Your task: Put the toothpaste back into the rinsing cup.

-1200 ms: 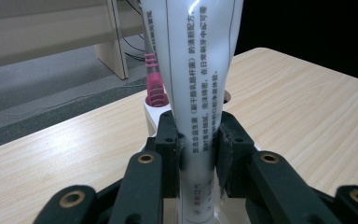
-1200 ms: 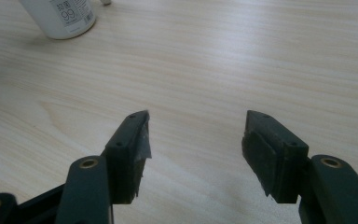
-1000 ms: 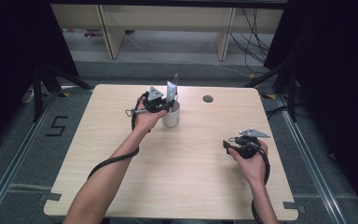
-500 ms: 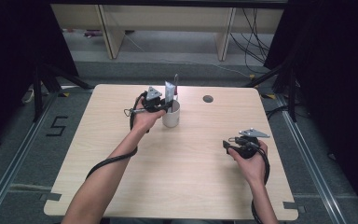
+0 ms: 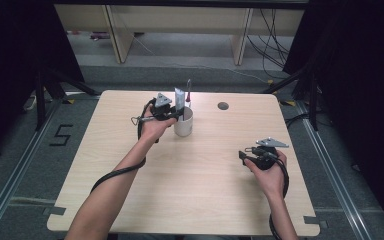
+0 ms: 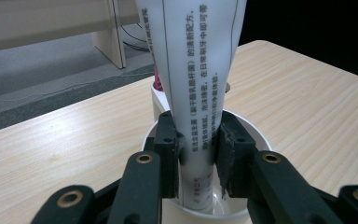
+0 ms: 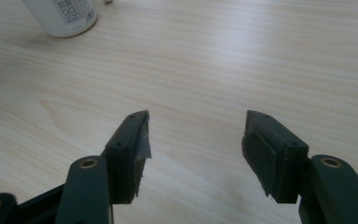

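Looking down from the high view, the left gripper (image 5: 172,111) sits at the near-left rim of the white cup (image 5: 183,125), which stands toward the far side of the table (image 5: 130,200). A white tube (image 5: 179,98) rises upright out of the cup, with a thin dark-tipped stick (image 5: 188,90) just behind it. The right gripper (image 5: 252,152) rests well apart from the cup, toward the near right; a round hole (image 5: 223,106) lies to the right of the cup. Turning to the left gripper view, the left gripper (image 6: 199,149) has its jaws pressed against both sides of the tube (image 6: 193,74), gripping it just above the cup (image 6: 261,140) rim; the tube's lower end sits inside the cup. Turning to the right gripper view, the right gripper (image 7: 196,140) has its jaws spread wide with nothing between them, above bare table (image 7: 261,56); the cup (image 7: 65,16) stands well beyond the jaws.
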`<state>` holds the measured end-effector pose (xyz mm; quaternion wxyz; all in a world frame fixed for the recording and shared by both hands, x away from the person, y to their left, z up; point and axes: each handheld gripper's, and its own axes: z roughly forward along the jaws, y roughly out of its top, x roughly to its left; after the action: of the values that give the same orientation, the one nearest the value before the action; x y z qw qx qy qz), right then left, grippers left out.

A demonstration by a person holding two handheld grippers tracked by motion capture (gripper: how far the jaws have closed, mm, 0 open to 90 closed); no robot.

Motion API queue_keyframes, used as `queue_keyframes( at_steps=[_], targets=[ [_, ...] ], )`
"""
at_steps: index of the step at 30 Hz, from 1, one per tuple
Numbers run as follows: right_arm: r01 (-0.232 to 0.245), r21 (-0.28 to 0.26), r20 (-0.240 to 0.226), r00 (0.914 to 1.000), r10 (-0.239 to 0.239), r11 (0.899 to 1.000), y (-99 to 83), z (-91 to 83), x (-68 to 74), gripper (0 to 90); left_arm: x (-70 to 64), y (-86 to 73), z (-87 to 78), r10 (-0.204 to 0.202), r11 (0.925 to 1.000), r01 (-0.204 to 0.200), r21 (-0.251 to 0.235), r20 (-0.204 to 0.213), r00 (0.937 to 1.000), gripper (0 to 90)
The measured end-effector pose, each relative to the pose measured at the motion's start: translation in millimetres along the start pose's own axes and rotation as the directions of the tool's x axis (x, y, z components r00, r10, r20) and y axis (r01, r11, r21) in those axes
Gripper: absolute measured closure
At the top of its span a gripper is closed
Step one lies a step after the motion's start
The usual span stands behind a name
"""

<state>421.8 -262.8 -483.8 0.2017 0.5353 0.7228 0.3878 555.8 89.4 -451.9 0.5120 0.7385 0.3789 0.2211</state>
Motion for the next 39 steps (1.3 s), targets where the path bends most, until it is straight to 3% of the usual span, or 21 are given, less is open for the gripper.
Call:
queue_keyframes(
  at_steps=[39],
  targets=[
    [0.031,-0.004,0.001,0.9995,-0.031,1.000,0.7,0.4,-1.4,41.5,0.9,-3.0,-9.0,-0.009,0.9998,0.009,0.018,-0.001,1.0000,68.4]
  ],
)
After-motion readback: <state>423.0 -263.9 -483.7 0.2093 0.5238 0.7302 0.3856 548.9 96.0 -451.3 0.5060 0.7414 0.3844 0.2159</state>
